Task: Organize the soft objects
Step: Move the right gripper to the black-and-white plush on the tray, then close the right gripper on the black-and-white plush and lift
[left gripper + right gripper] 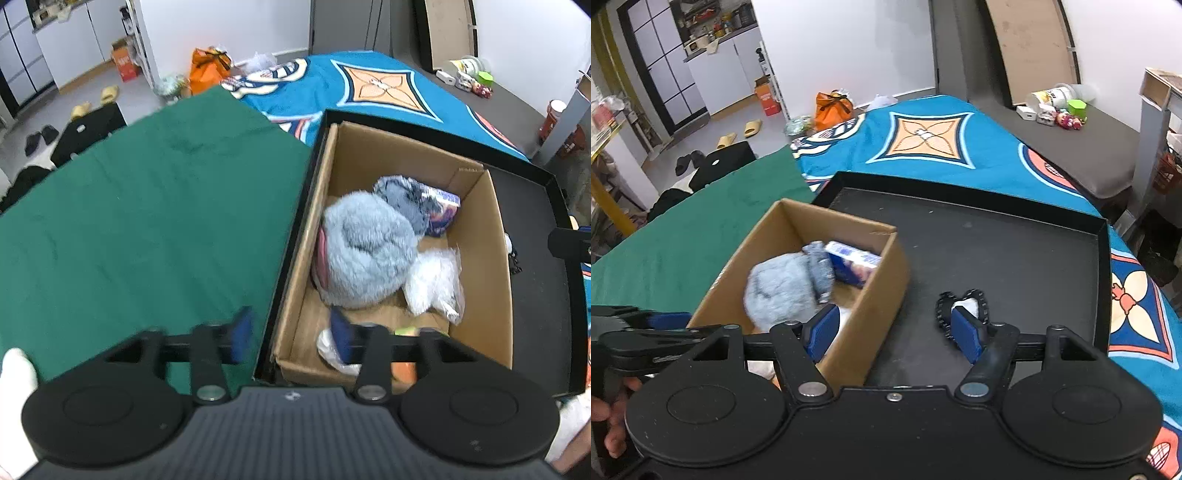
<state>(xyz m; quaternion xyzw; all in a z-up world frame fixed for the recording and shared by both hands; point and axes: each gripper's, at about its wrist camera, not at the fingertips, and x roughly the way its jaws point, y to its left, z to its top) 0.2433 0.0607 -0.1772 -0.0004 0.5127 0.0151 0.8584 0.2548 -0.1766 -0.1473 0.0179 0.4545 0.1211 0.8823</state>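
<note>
A cardboard box (496, 258) stands in a black tray (535, 295). It holds a fluffy blue-grey plush (365, 254), a grey cloth with a blue packet (417, 203), a clear plastic bag of white stuffing (436, 284) and another bag at the near end. My left gripper (291, 336) is open and empty over the box's near left corner. My right gripper (894, 332) is open and empty above the box's right wall (882, 295). A small black-and-white heart-shaped soft item (964, 304) lies on the tray (1015, 251) just beyond the right finger.
A green cloth (147, 206) covers the surface left of the tray. A blue patterned blanket (942, 144) lies beyond it. Bags, slippers and boxes sit on the floor far off. The left gripper shows at the right wrist view's left edge (646, 328).
</note>
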